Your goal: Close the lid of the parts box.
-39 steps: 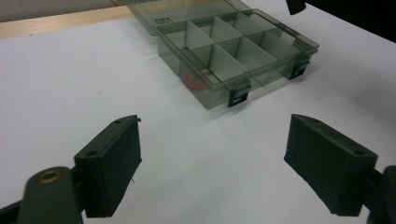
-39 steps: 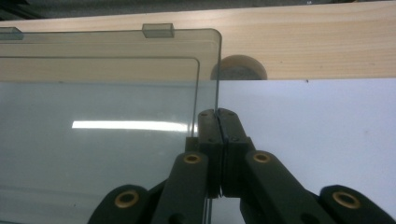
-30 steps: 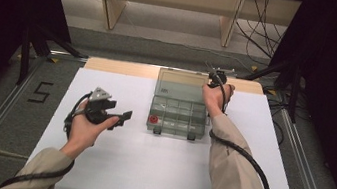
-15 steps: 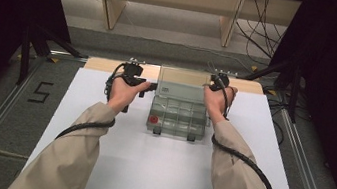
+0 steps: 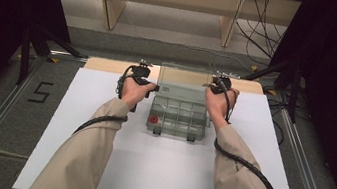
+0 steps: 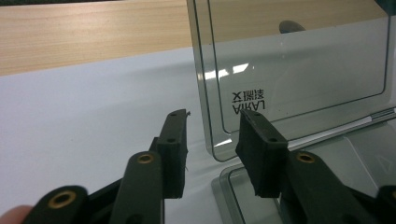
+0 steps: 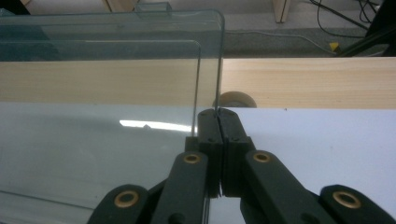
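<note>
High view: left gripper (image 5: pixel 153 88) sits at the left edge of the clear lid (image 5: pixel 185 77), right gripper (image 5: pixel 211 87) at its right edge; the organizer box (image 5: pixel 177 118) stands mid-table at the far side of the white table (image 5: pixel 76 126), lid upright.

Left gripper view: jaws stand apart, have just been closing, and the lid's left edge (image 6: pixel 208 107) sits in the gap between them — pads not yet pressing on it.

Right gripper view: jaws are clamped together on the lid's right edge (image 7: pixel 218 60).

Risks, as I judge them: 1 side gripped, 1 not — the thin lid could twist or slip out of the pinch; if the left pads miss the edge they could shove the light box sideways; forcing the lid could strain its hinge.

Contents: box has several compartments, mostly looking empty; 1 red item (image 5: pixel 153 120) in the front-left cell, too small to identify.
</note>
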Demonstrator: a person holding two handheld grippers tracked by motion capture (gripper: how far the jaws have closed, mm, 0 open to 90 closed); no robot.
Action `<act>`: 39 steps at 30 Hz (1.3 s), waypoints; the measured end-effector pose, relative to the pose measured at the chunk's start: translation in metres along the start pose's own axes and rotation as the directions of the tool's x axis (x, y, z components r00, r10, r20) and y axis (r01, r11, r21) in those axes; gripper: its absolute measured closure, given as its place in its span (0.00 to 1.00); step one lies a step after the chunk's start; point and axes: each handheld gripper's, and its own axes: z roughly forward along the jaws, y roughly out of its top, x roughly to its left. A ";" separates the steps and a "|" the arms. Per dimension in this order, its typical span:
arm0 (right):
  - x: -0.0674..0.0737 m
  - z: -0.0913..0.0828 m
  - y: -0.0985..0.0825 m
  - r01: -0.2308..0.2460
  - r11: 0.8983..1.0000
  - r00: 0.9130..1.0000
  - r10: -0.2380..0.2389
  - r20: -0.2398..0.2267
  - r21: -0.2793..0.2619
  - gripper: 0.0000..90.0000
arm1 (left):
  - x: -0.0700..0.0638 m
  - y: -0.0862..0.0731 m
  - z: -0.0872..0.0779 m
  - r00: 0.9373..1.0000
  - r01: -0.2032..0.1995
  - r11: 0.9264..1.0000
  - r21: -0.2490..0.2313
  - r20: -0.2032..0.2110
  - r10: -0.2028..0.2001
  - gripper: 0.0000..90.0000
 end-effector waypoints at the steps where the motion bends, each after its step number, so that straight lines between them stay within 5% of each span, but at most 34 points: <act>1: -0.001 0.000 0.000 0.025 1.000 1.000 -0.025 -0.004 -0.019 1.00 | 0.000 0.000 0.001 1.000 0.002 1.000 0.001 -0.003 -0.002 0.72; 3: 0.001 -0.002 0.000 -0.006 1.000 1.000 0.006 -0.005 -0.015 1.00 | -0.001 -0.001 0.004 1.000 0.027 1.000 -0.008 -0.008 -0.027 0.74; 6: 0.000 -0.004 -0.001 0.030 0.999 1.000 -0.030 -0.007 -0.035 1.00 | -0.001 -0.001 0.008 0.999 0.045 0.999 -0.005 -0.011 -0.045 0.78; 10: 0.001 -0.007 -0.003 -0.002 0.999 1.000 0.001 -0.018 -0.041 1.00 | -0.003 -0.001 0.012 0.998 0.057 0.998 0.004 -0.017 -0.057 0.84; 12: -0.002 -0.007 -0.004 0.031 0.998 0.999 -0.032 -0.017 -0.047 1.00 | -0.003 -0.002 0.014 0.996 0.082 0.997 0.003 -0.023 -0.082 0.86; 14: 0.000 -0.008 -0.005 -0.001 0.999 1.000 0.000 -0.026 -0.042 1.00 | -0.002 -0.003 0.015 0.995 0.094 0.996 -0.001 -0.028 -0.094 0.90; 20: -0.001 -0.010 -0.006 0.007 0.999 1.000 -0.008 -0.021 -0.050 1.00 | -0.005 -0.003 0.016 0.993 0.109 0.994 -0.006 -0.032 -0.109 0.96; 31: -0.002 -0.012 -0.006 0.017 0.999 0.999 -0.019 -0.046 -0.045 0.97 | -0.011 -0.009 0.013 0.994 0.072 0.996 -0.049 -0.079 -0.076 0.98; 39: -0.008 -0.015 -0.003 0.021 0.997 0.996 -0.027 -0.080 -0.072 0.80 | -0.013 -0.013 0.011 0.993 0.062 0.996 -0.063 -0.097 -0.068 0.98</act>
